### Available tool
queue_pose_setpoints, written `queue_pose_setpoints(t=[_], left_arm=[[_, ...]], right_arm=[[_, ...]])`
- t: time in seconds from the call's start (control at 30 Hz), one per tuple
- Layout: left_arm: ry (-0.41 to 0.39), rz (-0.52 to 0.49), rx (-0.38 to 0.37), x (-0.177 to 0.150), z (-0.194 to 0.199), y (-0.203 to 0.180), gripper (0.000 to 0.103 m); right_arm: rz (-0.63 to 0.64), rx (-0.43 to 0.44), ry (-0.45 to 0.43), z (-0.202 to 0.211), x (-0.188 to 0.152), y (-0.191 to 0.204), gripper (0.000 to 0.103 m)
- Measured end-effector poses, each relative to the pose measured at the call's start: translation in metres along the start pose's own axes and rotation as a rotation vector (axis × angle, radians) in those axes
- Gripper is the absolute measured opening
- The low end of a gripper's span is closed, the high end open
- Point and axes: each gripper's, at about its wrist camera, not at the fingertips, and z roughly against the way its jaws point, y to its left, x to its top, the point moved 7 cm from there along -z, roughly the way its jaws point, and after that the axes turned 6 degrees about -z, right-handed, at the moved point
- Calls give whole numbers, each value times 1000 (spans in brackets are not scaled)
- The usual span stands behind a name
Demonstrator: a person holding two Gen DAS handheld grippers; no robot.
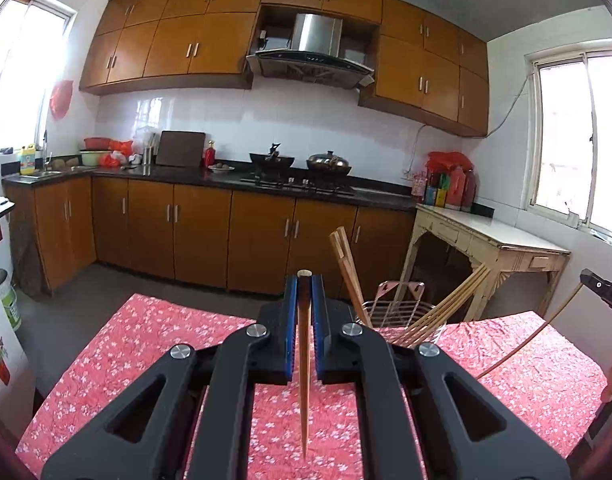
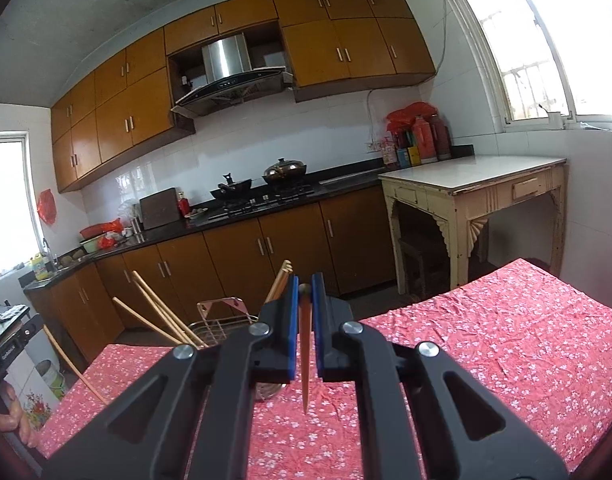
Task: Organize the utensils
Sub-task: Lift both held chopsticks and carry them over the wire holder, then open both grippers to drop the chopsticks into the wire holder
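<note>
- Both tongs hold a chopstick: the left tongs (image 1: 304, 312) are clamped on one chopstick (image 1: 303, 380), the right tongs (image 2: 304, 312) on another chopstick (image 2: 305, 360). Each stick hangs tip-down above the pink-clothed worktop (image 1: 145, 344).
- Each grip is near the stick's top, so a stick could swivel or slip.
- The wire holder (image 1: 398, 312) is crowded with splayed chopsticks (image 1: 446, 308); an incoming tip may snag them or tip the holder.
</note>
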Motion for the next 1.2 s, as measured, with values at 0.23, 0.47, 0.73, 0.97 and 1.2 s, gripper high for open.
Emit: queue_pose_setpoints(t=[0.23, 0.47, 0.73, 0.97, 1.2], left_arm=[[-45, 5, -47, 34, 0, -20, 7], [-123, 2, -86, 84, -1, -48, 7], [-216, 33, -38, 137, -30, -68, 7], [-227, 74, 29, 129, -78, -73, 7], [-97, 73, 32, 90, -124, -73, 7]], right_arm=[[-47, 103, -19, 15, 31, 18, 8], [-22, 169, -90, 17, 72, 53, 8], [31, 145, -108, -35, 90, 88, 8], [20, 140, -5, -91, 68, 89, 8], [12, 139, 82, -128, 45, 84, 8]])
